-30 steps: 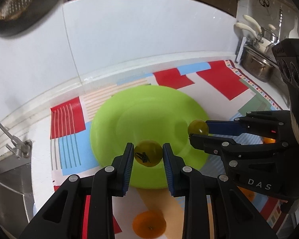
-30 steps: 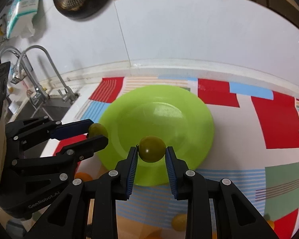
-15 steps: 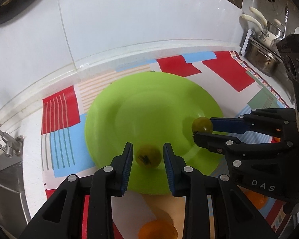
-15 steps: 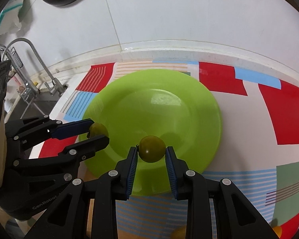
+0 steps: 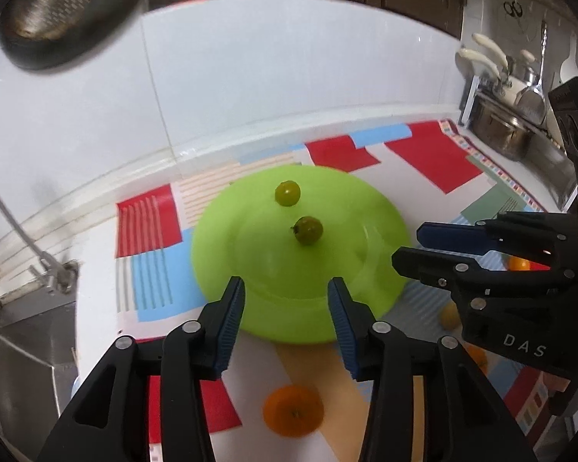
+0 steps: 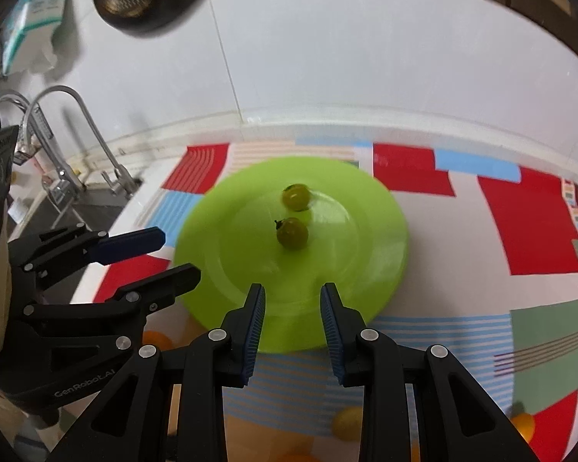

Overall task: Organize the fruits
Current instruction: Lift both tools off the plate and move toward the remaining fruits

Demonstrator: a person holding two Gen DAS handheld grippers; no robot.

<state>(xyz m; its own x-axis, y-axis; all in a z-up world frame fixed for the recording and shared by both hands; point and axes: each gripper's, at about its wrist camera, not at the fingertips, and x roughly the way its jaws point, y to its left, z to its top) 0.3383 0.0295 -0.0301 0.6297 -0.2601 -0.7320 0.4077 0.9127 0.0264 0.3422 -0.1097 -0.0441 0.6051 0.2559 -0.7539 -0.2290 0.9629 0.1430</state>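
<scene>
Nearest in the left wrist view, an orange fruit (image 5: 293, 410) lies on the tabletop (image 5: 96, 254) below the left tool (image 5: 286, 298), whose jaws stand apart and empty. The right tool (image 6: 293, 308) is likewise spread, holding nothing. Beyond both, the green plate (image 5: 250, 281) carries two small green fruits: the nearer green fruit (image 5: 307, 230) near the middle, the farther green fruit (image 5: 287, 193) toward the far rim, apart from each other. They are round, so a nudge to the plate could roll them off. Only the right wrist view shows the tap (image 6: 96, 142) and a yellowish fruit (image 6: 346, 423) near the camera; only the left shows the metal pot (image 5: 501, 131).
</scene>
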